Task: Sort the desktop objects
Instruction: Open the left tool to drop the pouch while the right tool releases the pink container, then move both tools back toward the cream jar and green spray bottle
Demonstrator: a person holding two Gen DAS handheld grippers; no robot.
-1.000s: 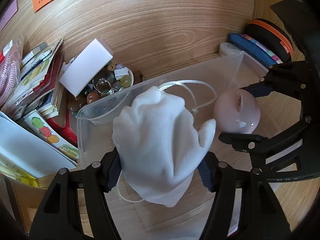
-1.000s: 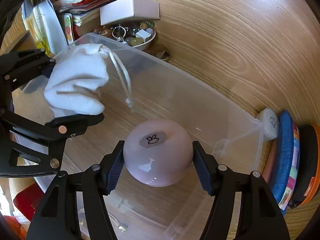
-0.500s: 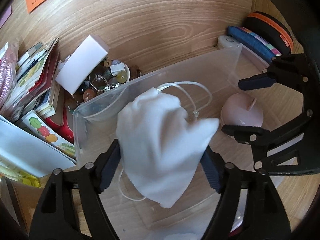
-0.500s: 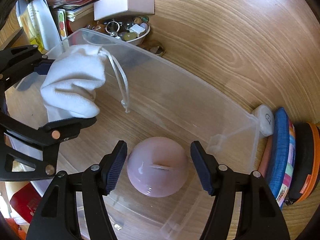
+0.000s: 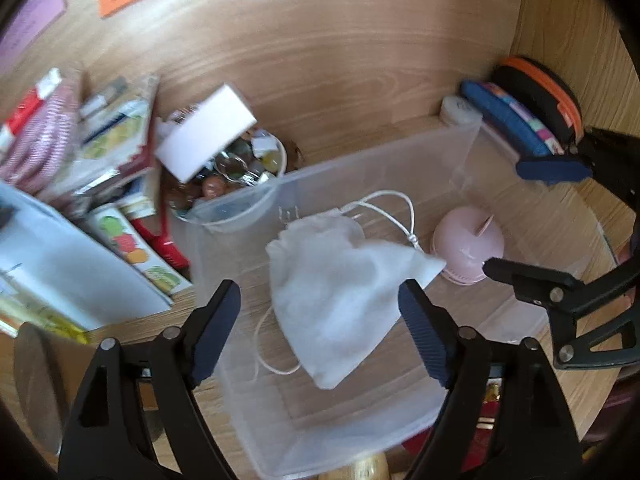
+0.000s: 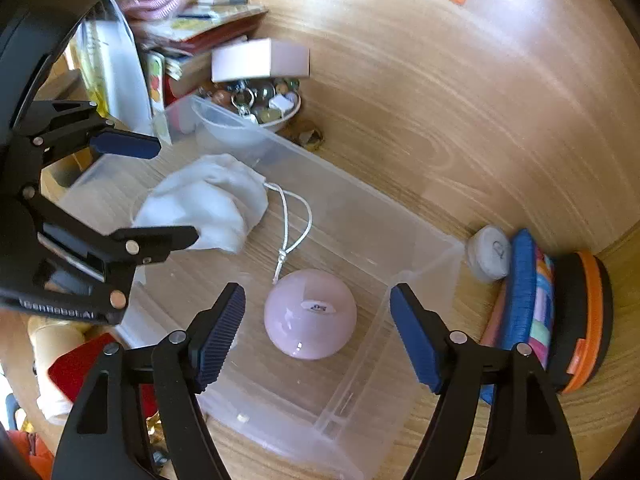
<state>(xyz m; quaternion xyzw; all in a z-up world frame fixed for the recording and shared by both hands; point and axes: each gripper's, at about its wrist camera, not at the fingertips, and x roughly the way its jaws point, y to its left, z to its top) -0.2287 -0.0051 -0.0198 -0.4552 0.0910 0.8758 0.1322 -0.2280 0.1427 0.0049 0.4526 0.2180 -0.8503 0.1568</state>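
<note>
In the bin (image 6: 416, 240), pouch (image 5: 340, 280) and ball (image 6: 310, 314) lie released; both grippers' fingers have just opened, empty. Next: fetch another tabletop item.

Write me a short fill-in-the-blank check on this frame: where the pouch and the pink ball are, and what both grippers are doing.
1. The white pouch and the pink ball both lie inside the clear ____.
2. The left gripper has just been opening; its jaws now stand ____ around the pouch, not pressing it.
3. The right gripper holds ____; the ball sits free between its jaws.
4. A white ____ trails from the pouch toward the ball.

Missing words: bin; open; nothing; drawstring
</note>
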